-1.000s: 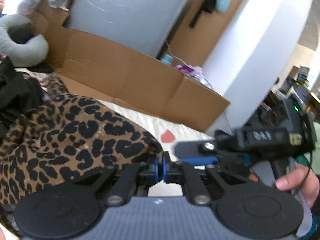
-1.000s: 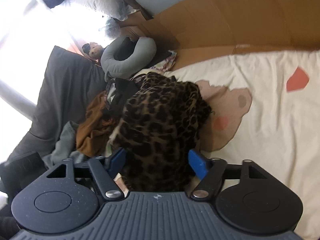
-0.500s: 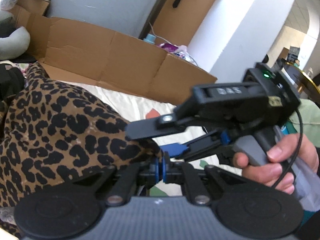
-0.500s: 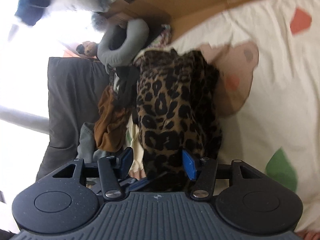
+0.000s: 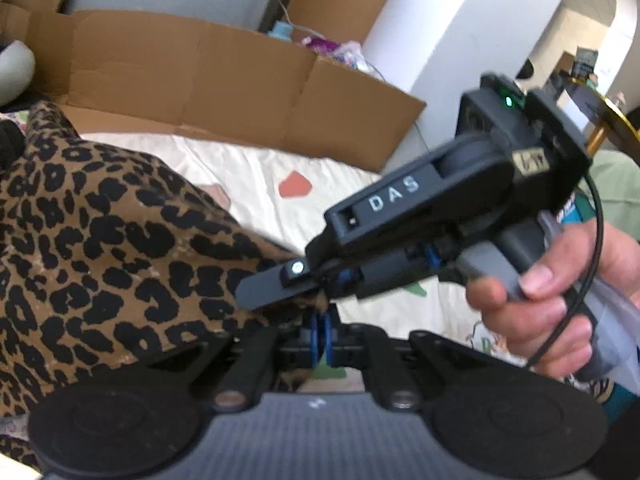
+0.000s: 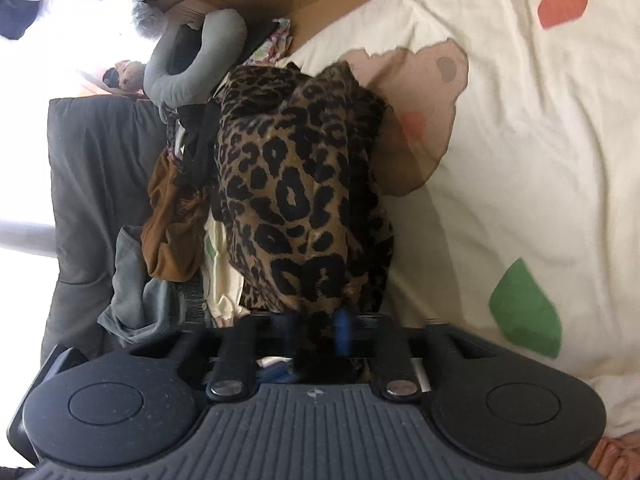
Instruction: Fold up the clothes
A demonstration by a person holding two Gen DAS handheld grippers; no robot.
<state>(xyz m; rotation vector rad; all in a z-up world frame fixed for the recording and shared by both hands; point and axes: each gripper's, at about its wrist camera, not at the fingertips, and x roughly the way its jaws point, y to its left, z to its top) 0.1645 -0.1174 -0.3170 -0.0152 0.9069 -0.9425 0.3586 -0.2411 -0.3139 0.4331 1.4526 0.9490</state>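
Right tool point(image 6: 320, 328) moved in, closed onto leopard garment point(image 6: 296, 184) beside clamped left tool point(image 5: 320, 336).

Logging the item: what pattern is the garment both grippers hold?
Leopard print, black spots on tan garment; clearest in the right wrist view.

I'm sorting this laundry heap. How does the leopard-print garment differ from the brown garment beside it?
The leopard-print garment is black-spotted; the brown garment is plain. The leopard-print garment is pinched by the left gripper and the right gripper; the brown garment lies untouched in the heap. The leopard-print garment looks bigger. Both are unfolded fabric on the bedsheet.
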